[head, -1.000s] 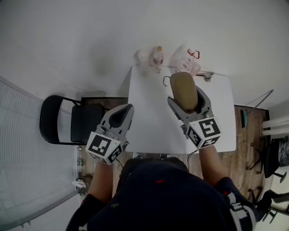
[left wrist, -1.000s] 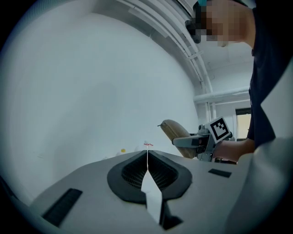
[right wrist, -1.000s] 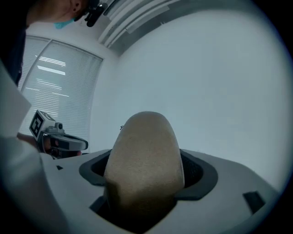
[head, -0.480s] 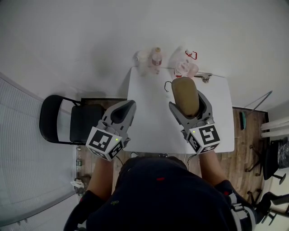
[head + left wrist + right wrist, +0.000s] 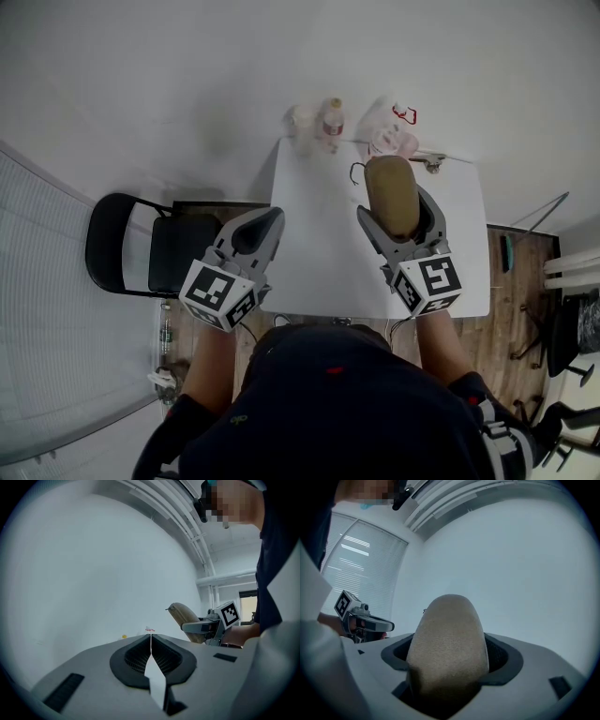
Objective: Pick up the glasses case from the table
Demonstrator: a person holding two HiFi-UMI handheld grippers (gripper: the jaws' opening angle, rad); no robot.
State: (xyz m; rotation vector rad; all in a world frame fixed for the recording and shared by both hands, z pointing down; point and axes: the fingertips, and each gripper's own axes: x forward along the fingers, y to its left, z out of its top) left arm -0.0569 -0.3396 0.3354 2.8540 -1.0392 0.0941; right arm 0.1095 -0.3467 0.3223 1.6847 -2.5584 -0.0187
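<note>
The tan glasses case (image 5: 391, 195) is held up off the white table (image 5: 319, 253), with my right gripper (image 5: 397, 217) shut on it. In the right gripper view the case (image 5: 448, 648) fills the space between the jaws and sticks out past them. My left gripper (image 5: 260, 231) is shut and empty, raised over the table's left edge. From the left gripper view its jaws (image 5: 150, 641) meet in a thin line, and the case (image 5: 183, 618) with the right gripper shows at the right. A thin dark loop hangs at the case's far end.
At the table's far edge stand a small bottle (image 5: 331, 118), a pale cup (image 5: 302, 119) and a white bag with red print (image 5: 393, 137). A black folding chair (image 5: 141, 257) stands left of the table. Wooden floor and cables lie to the right.
Both grippers have shifted slightly, the right one keeping the case lifted and edging up-right in the head view. The left gripper has risen a little.
</note>
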